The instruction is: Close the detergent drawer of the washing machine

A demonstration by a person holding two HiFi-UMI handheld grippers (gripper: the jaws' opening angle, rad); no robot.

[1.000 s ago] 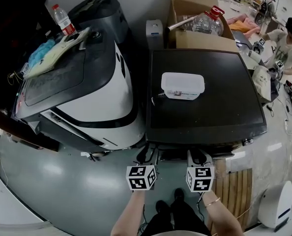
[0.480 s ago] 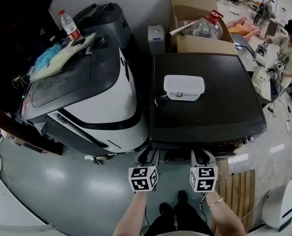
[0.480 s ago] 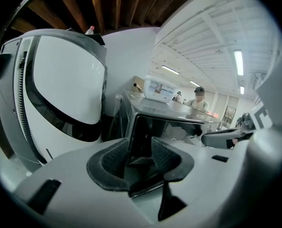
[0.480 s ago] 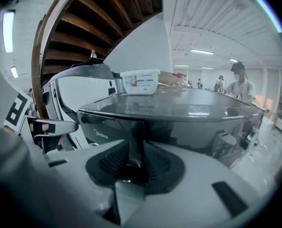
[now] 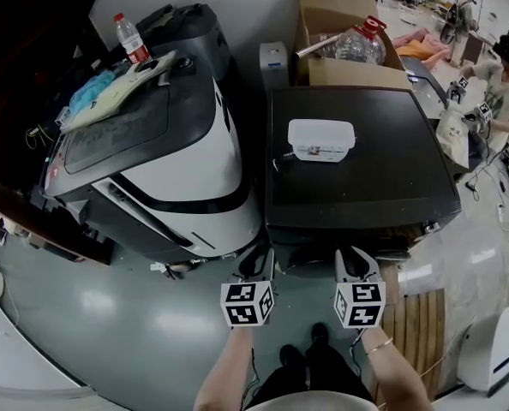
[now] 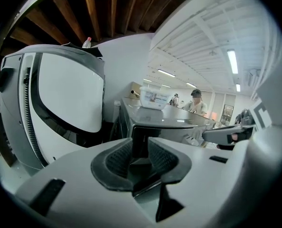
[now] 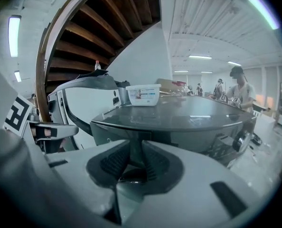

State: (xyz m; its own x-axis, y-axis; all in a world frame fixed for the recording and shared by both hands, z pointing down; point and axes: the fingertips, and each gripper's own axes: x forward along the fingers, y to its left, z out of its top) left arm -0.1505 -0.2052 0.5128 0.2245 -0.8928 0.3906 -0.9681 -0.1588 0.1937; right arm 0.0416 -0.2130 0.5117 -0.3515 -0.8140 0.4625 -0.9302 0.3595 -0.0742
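Approach, seemingly: left gripper and right gripper, lower centre, face the washing machine (jaws just closing, slightly apart, empty); next, push the detergent drawer.

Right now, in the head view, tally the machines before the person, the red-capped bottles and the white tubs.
Machines: 2, white-and-dark machine and black machine
Red-capped bottles: 2, small bottle and large jug
White tubs: 1
Total: 5

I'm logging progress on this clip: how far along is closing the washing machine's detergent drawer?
Done: possibly the closing itself. The washing machine shows a flush front with no drawer sticking out, though I cannot be sure. In hand: nothing. The left gripper and right gripper hang before the machine, jaws apart, just closing a little, empty. Left: perhaps only confirming the drawer is shut.
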